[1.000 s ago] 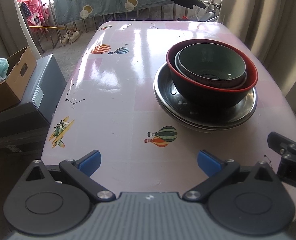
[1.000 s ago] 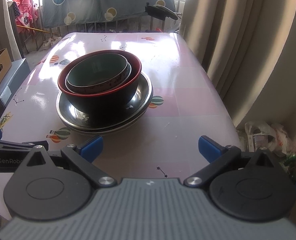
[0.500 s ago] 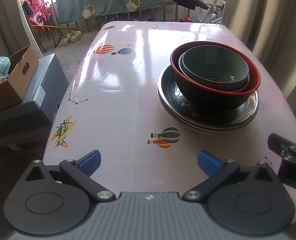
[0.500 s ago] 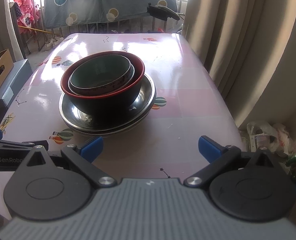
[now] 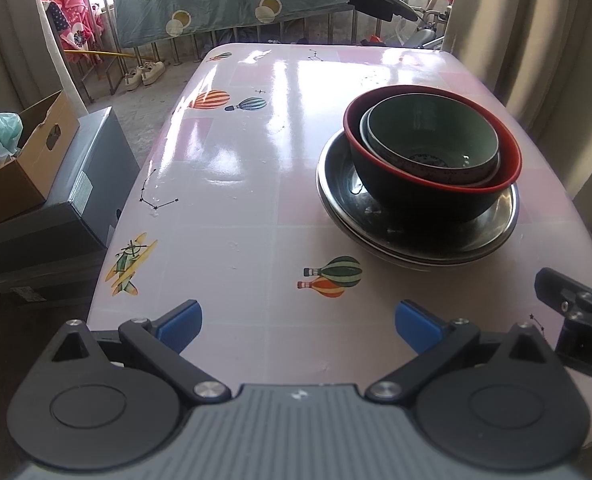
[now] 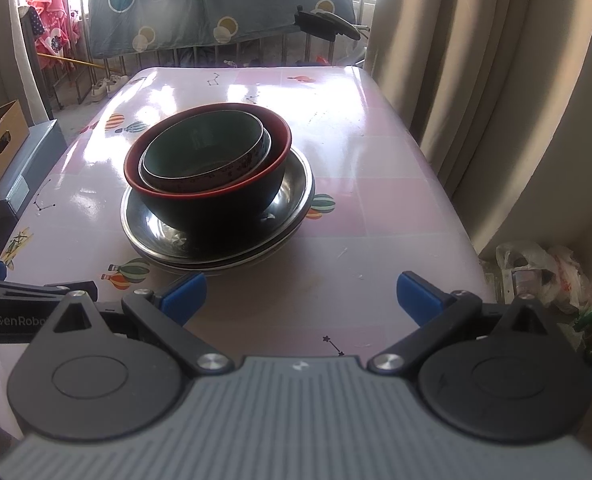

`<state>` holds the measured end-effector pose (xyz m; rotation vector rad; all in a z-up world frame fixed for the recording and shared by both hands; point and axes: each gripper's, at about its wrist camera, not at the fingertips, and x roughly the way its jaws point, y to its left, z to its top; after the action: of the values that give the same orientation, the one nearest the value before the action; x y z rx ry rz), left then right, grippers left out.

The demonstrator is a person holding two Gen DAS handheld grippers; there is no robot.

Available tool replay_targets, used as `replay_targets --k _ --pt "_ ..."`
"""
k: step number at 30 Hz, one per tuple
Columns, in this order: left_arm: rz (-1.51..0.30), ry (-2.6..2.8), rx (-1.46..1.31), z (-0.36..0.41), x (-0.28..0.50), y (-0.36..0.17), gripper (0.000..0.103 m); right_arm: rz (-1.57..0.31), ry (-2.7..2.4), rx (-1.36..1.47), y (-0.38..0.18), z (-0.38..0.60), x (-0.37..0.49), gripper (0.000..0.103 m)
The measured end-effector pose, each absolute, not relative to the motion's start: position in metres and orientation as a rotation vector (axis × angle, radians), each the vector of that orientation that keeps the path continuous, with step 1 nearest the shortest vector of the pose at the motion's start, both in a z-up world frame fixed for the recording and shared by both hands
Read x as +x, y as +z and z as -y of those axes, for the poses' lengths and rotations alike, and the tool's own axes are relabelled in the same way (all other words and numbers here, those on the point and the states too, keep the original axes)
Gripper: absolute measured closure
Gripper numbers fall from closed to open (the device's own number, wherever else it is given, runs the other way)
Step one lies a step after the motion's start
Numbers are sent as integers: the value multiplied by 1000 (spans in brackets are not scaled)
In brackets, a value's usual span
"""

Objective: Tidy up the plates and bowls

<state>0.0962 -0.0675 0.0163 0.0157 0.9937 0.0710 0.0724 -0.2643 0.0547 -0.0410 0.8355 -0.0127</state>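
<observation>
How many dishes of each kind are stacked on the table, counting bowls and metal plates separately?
Bowls: 3, a red-rimmed black bowl and two nested green bowls inside it.
Metal plates: 2, judging by the stacked rims underneath.
Total: 5 dishes.

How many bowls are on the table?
2: a green bowl nested inside a red-rimmed black bowl, stacked on metal plates. More might be hidden underneath.

Pink table; stacked metal plates on it
</observation>
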Motion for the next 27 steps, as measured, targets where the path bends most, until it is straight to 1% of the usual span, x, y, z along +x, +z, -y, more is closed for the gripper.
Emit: replay_targets --k 27 --pt "-1000 74 9 65 95 14 0 -837 -7 -35 55 263 71 1"
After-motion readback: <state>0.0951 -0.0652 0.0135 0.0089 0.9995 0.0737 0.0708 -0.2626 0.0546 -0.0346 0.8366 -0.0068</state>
